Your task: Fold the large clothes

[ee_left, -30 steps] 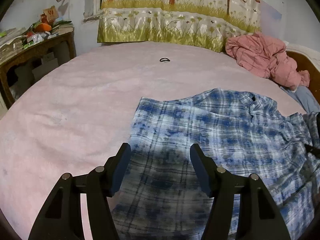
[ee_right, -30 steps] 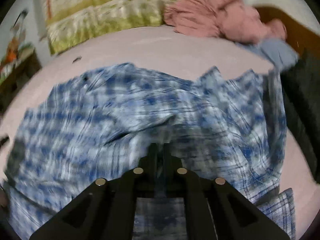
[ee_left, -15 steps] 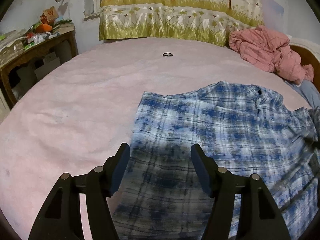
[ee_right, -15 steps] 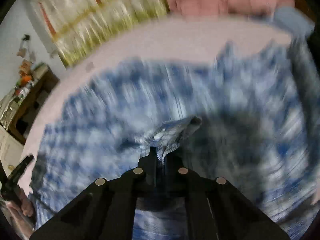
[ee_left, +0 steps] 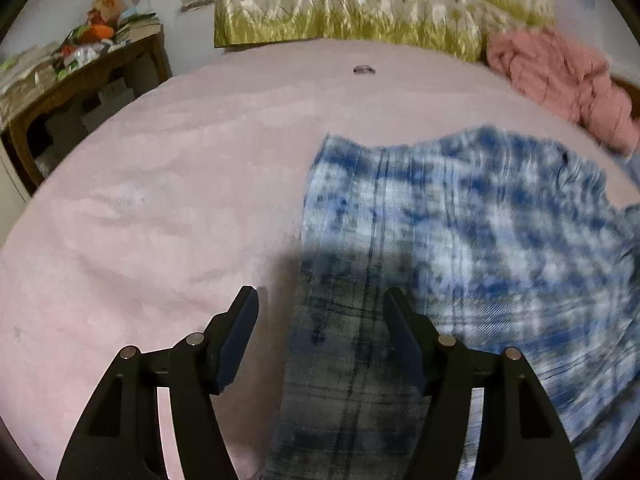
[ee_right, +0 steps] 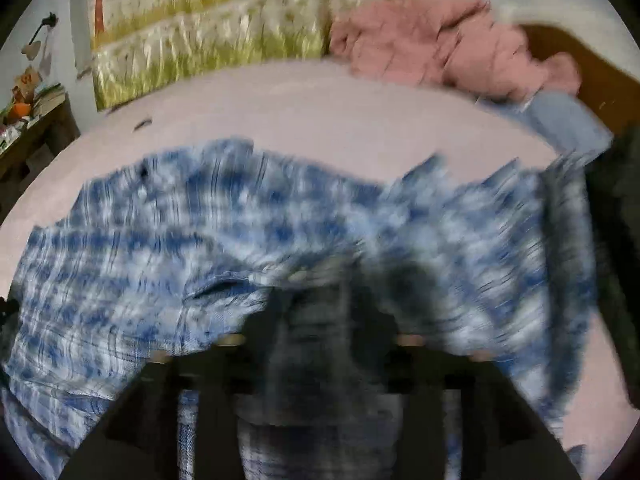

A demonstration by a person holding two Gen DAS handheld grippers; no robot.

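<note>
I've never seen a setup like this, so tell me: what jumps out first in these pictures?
A blue plaid shirt spread over the right side of a pink bed catches the eye first. A crumpled pink garment sits at the far right corner, near the flowery curtain. In the foreground, the open left gripper hangs over the shirt's left edge.

A bed (ee_left: 168,184) with a pink cover carries everything. A blue plaid shirt (ee_left: 460,240) lies spread on its near right part. A crumpled pink garment (ee_left: 560,80) sits at the far right corner, a light blue cloth (ee_right: 560,120) just beside it. A small dark ring (ee_left: 364,69) lies alone near the far edge.
</note>
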